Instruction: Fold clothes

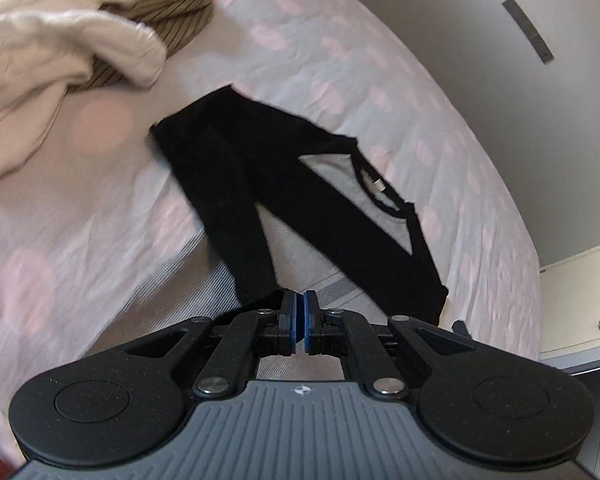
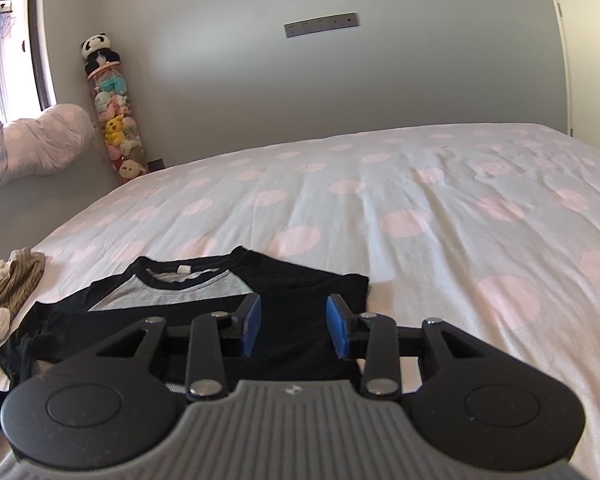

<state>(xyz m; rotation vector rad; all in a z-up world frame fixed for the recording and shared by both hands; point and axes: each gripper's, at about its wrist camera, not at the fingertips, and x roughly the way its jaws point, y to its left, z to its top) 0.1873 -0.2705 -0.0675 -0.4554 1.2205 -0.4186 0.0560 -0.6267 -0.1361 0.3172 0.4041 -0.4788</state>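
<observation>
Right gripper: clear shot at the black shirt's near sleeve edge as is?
Probably yes. The right gripper is open, low over the black shirt, with nothing between its fingers and the fabric. The clothes pile lies off to the side.

Left wrist view tilts steeply down over the bed (image 1: 340, 80); right wrist view sits low, near level. Both share the black-and-grey shirt (image 1: 228, 168) (image 2: 300, 280).

No readable text, label or number anywhere; only a blank white neck tag (image 2: 185, 269) inside the shirt (image 2: 308, 280).
</observation>
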